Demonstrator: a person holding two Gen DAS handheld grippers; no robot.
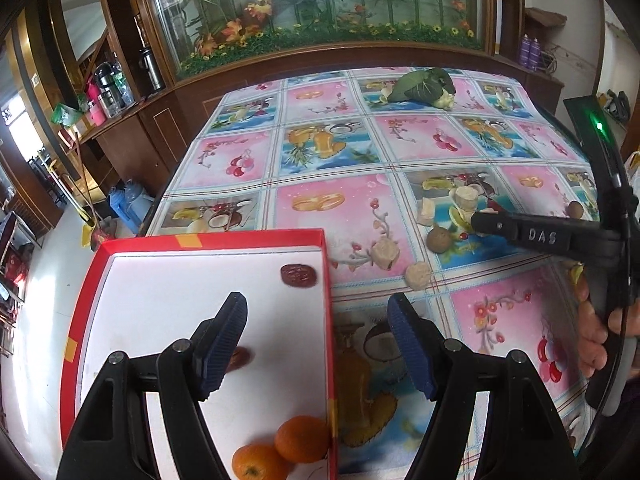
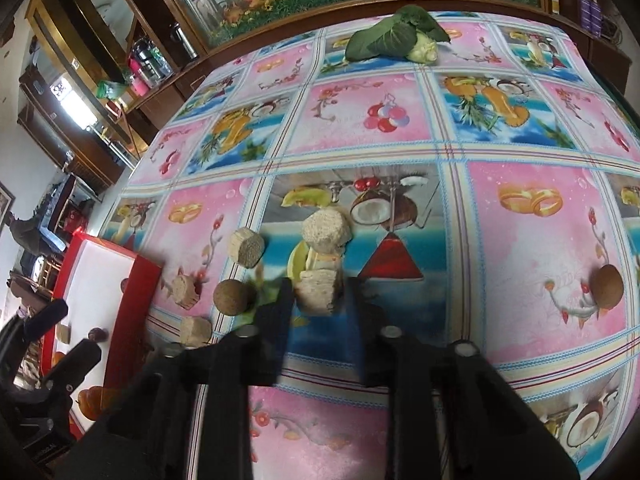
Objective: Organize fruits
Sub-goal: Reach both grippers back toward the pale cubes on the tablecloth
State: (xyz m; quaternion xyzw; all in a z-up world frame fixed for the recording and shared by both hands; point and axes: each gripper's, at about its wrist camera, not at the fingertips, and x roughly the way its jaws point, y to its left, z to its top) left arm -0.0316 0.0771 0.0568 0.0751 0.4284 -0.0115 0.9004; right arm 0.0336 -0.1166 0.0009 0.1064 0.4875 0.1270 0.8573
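Observation:
A red box (image 1: 330,304) with a white floor holds two oranges (image 1: 300,444) and two dark red dates (image 1: 298,276). My left gripper (image 1: 318,340) hovers open over the box's right wall, nothing between its fingers. Several beige cut chunks (image 2: 326,232) and a brown round fruit (image 2: 234,296) lie on the fruit-print tablecloth to the right of the box. My right gripper (image 2: 318,304) is low at the table, its fingers pressed against both sides of one beige chunk (image 2: 320,296). From the left wrist view the right gripper (image 1: 476,220) reaches in beside those chunks (image 1: 426,212).
A leafy green vegetable (image 2: 396,38) lies at the table's far edge. Another brown round fruit (image 2: 608,286) sits alone at the right. A hand (image 1: 592,336) holds the right gripper's handle. A wooden cabinet with a glass display (image 1: 320,12) stands behind the table.

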